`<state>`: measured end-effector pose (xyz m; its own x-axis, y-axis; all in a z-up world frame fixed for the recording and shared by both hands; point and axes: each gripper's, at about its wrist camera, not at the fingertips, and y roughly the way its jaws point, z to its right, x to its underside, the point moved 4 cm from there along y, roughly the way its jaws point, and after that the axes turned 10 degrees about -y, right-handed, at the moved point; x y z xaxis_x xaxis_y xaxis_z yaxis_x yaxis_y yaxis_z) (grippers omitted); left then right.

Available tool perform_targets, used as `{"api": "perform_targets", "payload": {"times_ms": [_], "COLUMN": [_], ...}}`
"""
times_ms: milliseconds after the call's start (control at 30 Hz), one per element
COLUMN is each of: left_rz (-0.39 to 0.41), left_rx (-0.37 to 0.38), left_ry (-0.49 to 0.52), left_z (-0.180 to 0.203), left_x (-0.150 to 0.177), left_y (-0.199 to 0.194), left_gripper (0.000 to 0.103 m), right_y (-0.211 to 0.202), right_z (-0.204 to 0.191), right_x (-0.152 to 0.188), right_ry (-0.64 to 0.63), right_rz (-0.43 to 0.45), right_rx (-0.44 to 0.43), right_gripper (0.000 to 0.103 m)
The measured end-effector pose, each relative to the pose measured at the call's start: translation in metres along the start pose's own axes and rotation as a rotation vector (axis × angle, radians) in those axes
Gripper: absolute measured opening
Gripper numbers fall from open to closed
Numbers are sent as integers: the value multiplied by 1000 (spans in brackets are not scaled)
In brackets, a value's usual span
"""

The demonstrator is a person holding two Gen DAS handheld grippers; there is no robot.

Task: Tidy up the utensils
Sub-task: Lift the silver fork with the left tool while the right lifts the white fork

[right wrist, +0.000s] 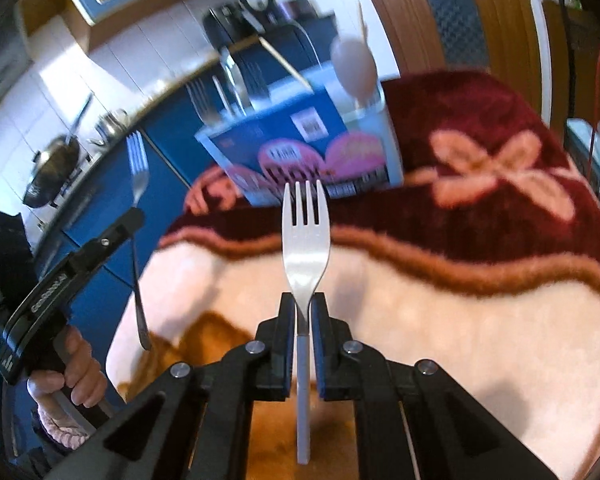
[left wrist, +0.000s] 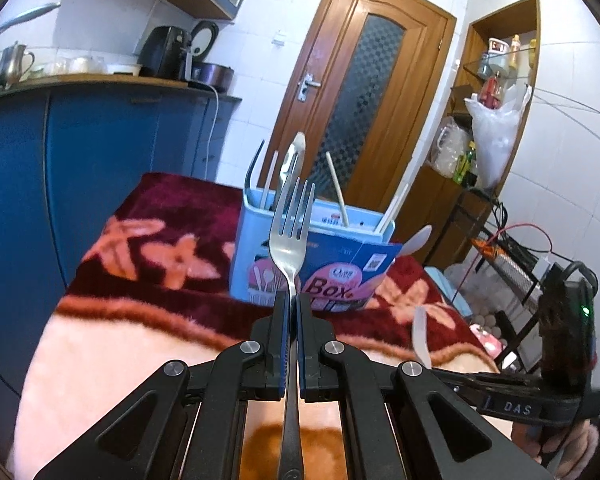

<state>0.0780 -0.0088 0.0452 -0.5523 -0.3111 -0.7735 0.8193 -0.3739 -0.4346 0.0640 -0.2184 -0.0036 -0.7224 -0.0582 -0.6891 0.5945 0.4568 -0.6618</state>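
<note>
My left gripper point(left wrist: 292, 300) is shut on a steel fork point(left wrist: 290, 236), tines up, held above the blanket just in front of the blue utensil box point(left wrist: 332, 256). The box holds forks, a spoon and chopsticks. My right gripper point(right wrist: 303, 300) is shut on a white fork point(right wrist: 305, 236) with a grey handle, tines pointing toward the utensil box point(right wrist: 300, 152). The left gripper with its steel fork point(right wrist: 138, 168) shows at the left of the right wrist view. The right gripper body point(left wrist: 540, 400) shows low right in the left wrist view, its white fork point(left wrist: 422, 336) sticking up.
A red and cream floral blanket point(left wrist: 160, 248) covers the table. Blue kitchen cabinets point(left wrist: 100, 152) stand at the left with a kettle and appliances on the counter. A wooden door point(left wrist: 360, 100) is behind the box. A wire rack point(left wrist: 512, 264) stands at the right.
</note>
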Motion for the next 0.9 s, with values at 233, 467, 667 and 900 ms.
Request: {"api": "perform_targets", "payload": {"times_ms": [233,467,667,900], "left_rz": [18,56,100,154], "left_rx": [-7,-7,-5,-1], "left_ry": [18,20,32,44], "left_z": [8,14,20,24], "left_x": [-11,-27,-45,-73], "left_y": [5,5,5,8], "left_gripper": [3,3,3,3], "right_y": [-20,-41,-53,-56], "right_z": [-12,-22,-27,-28], "right_x": [-16,-33,-49,-67], "right_ry": [-53,-136,-162,-172], "right_rz": [181,311,379,413], "right_rx": [38,95,112,115], "right_gripper": [9,9,9,9]}}
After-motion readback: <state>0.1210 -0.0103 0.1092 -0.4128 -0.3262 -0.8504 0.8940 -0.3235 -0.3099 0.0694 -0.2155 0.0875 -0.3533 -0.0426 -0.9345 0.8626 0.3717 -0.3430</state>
